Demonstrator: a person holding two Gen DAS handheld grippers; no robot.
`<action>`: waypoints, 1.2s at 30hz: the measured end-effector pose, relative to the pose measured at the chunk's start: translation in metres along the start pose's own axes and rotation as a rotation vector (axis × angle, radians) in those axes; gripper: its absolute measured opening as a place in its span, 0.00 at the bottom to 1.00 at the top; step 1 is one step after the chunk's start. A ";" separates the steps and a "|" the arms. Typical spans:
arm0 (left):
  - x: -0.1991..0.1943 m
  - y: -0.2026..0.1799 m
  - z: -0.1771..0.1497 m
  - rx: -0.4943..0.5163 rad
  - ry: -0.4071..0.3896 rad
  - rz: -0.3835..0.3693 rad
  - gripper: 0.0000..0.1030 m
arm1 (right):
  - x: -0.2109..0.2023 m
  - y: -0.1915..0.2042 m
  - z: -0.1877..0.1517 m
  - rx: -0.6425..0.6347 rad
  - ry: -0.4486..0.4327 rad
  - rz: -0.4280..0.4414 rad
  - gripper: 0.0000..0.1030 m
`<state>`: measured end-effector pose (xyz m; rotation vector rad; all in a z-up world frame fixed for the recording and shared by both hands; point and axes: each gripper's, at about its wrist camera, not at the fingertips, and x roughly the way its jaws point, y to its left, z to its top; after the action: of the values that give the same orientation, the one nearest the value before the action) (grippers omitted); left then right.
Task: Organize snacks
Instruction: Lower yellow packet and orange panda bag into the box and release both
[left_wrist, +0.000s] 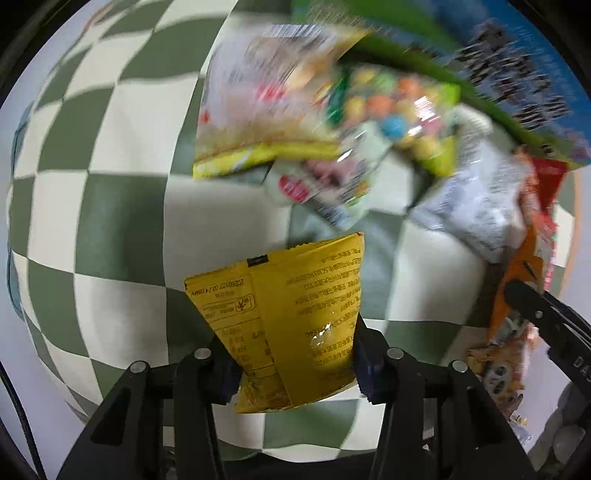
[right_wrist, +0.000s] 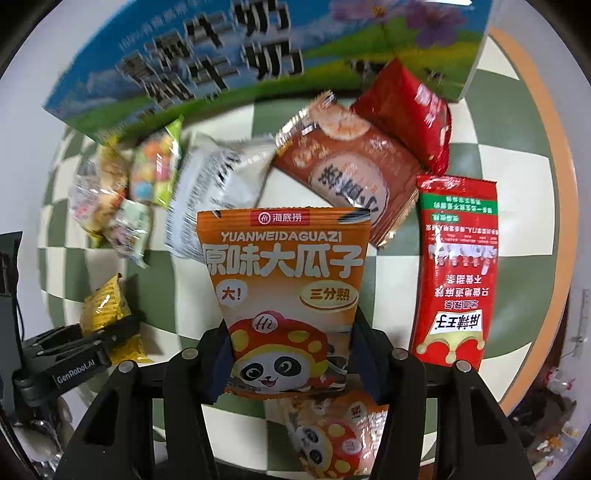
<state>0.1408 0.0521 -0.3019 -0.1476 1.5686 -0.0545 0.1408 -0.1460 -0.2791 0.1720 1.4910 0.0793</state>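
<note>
My left gripper (left_wrist: 295, 365) is shut on a yellow snack packet (left_wrist: 291, 317) and holds it above the checkered cloth; it also shows in the right wrist view (right_wrist: 101, 314). My right gripper (right_wrist: 291, 354) is shut on an orange sunflower-seed packet with a panda (right_wrist: 284, 295), which also shows in the left wrist view (left_wrist: 517, 325). A blurred pile of snacks lies ahead: a candy bag (right_wrist: 155, 170), a white packet (right_wrist: 214, 184), a brown rice-cracker pack (right_wrist: 343, 162) and a red pack (right_wrist: 413, 114).
A blue and green milk carton box (right_wrist: 236, 59) stands behind the snacks. A long red sachet (right_wrist: 454, 273) lies to the right. A second panda packet (right_wrist: 340, 432) lies under my right gripper. The green and white checkered cloth (left_wrist: 110, 221) covers the round table.
</note>
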 end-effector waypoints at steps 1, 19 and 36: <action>-0.009 -0.003 -0.002 0.009 -0.015 -0.008 0.44 | -0.006 -0.001 0.001 0.003 -0.009 0.004 0.56; -0.184 -0.105 0.161 0.173 -0.294 -0.146 0.45 | -0.175 -0.012 0.153 -0.042 -0.307 0.033 0.56; -0.089 -0.091 0.334 0.202 -0.077 0.136 0.45 | -0.074 -0.028 0.337 -0.050 -0.099 -0.170 0.57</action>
<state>0.4789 -0.0069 -0.2031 0.1143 1.4833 -0.0986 0.4690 -0.2070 -0.1871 0.0075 1.3981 -0.0285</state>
